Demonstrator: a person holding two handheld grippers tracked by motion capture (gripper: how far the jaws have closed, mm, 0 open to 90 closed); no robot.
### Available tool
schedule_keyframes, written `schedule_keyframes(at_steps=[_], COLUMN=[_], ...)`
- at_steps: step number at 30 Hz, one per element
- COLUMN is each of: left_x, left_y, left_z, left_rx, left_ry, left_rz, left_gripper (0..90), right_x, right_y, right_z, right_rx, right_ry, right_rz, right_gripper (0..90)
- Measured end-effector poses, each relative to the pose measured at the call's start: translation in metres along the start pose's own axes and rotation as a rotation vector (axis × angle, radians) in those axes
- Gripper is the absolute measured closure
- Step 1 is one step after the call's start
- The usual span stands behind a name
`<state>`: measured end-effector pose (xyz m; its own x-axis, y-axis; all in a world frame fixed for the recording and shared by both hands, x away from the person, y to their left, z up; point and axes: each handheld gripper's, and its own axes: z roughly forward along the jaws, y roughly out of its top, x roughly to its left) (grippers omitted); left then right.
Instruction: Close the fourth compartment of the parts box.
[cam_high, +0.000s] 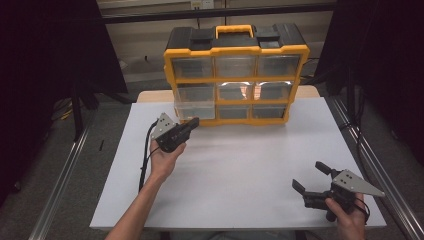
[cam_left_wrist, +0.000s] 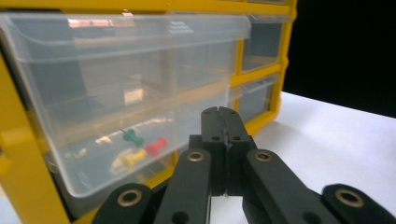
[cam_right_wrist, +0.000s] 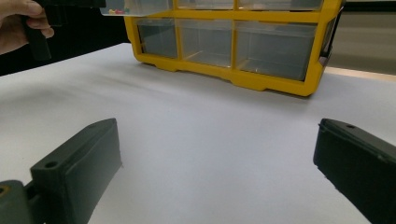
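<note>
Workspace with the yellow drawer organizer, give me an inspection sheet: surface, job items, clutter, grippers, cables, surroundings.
Surface: white table top, bare in front of the organizer.
Job's things: yellow drawer organizer stands upright at the far edge, three rows of clear drawers; its left middle drawer is pulled out and holds green, red and yellow push pins.
Clutter: nothing seen.
Grippers: left gripper has its jaws shut on nothing, close to the pulled-out drawer's front; right gripper is open and empty, low over the table's near right corner.
Cables: black cable trails from the left gripper along the forearm.
Surroundings: dark curtains at both sides, metal rails along the table.
</note>
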<state>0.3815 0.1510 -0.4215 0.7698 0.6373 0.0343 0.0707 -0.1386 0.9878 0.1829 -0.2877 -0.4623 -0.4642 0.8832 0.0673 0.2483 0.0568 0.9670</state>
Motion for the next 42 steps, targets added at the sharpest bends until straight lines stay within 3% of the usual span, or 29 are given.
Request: schedule_keyframes(at_steps=[1,2,3,4,5,9,10,11,12,13,15,17,19,25,27,28,29,33,34,35,36,38,42], left_x=[-0.002,0.002,0.000,0.003,0.003,0.007,0.006,0.008,0.006,0.009,0.010,0.011,0.008,0.009,0.007,0.009,0.006,0.006,0.004,0.007,0.007,0.011,0.010], left_y=[0.000,0.002,0.002,0.003,0.003,0.005,0.005,0.005,0.005,0.005,0.004,0.005,0.004,0.006,0.005,0.006,0.006,0.007,0.008,0.008,0.008,0.009,0.010], left_z=[0.002,0.002,0.003,0.004,0.005,0.006,0.008,0.008,0.010,0.009,0.010,0.009,0.012,0.013,0.015,0.014,0.017,0.016,0.018,0.018,0.019,0.019,0.021], left_rx=[-0.020,-0.006,-0.024,-0.019,-0.028,-0.011,-0.016,-0.016,-0.025,-0.004,-0.016,0.002,-0.023,-0.005,-0.016,0.001,-0.022,0.003,-0.020,-0.014,-0.022,-0.008,-0.017], left_ry=[0.006,0.003,0.019,0.015,0.012,0.030,0.054,0.034,0.047,0.057,0.050,0.046,0.054,0.048,0.047,0.036,0.035,0.040,0.054,0.063,0.060,0.051,0.064], left_rz=[-0.038,-0.001,-0.042,-0.011,-0.031,-0.006,-0.031,-0.019,-0.047,-0.013,-0.017,0.011,-0.036,0.008,-0.025,0.020,-0.016,0.016,-0.017,-0.005,-0.026,-0.003,-0.029], left_gripper=[90.0,90.0,90.0,90.0,90.0,90.0,90.0,90.0,90.0,90.0,90.0,90.0,90.0,90.0,90.0,90.0,90.0,90.0,90.0,90.0,90.0,90.0,90.0], right_x=[0.000,0.000,0.000,0.000,0.000,0.000,0.000,0.000,0.000,0.000,0.000,0.000,0.000,0.000,0.000,0.000,0.000,0.000,0.000,0.000,0.000,0.000,-0.001], right_y=[0.000,0.000,0.000,0.000,0.000,0.000,0.000,0.000,0.000,0.000,0.000,0.000,0.000,0.000,0.000,0.000,0.000,0.000,0.000,0.000,0.000,0.000,0.000], right_z=[0.000,0.000,0.000,0.000,0.000,0.000,0.000,0.000,0.000,0.000,0.000,0.000,0.001,0.001,0.001,0.002,0.002,0.001,0.001,0.001,0.001,0.000,0.000], right_rx=[-0.002,-0.002,-0.001,0.000,0.000,0.000,-0.001,-0.001,0.000,0.000,0.001,-0.002,-0.001,0.000,0.003,-0.001,0.000,-0.001,-0.005,-0.002,-0.001,0.001,-0.003], right_ry=[0.000,0.002,0.000,0.000,0.001,0.000,0.001,0.000,0.001,0.000,0.002,0.000,-0.001,0.000,0.004,0.002,0.004,0.000,-0.004,-0.004,-0.002,0.002,-0.001], right_rz=[-0.002,-0.003,0.000,0.001,-0.001,0.002,-0.002,0.000,-0.001,0.001,-0.001,0.000,0.002,-0.001,-0.001,-0.005,-0.005,0.003,0.007,0.006,0.002,0.000,-0.003], right_gripper=[0.5,0.5,0.5,0.5,0.5,0.5,0.5,0.5,0.5,0.5,0.5,0.5,0.5,0.5,0.5,0.5,0.5,0.5,0.5,0.5,0.5,0.5,0.5])
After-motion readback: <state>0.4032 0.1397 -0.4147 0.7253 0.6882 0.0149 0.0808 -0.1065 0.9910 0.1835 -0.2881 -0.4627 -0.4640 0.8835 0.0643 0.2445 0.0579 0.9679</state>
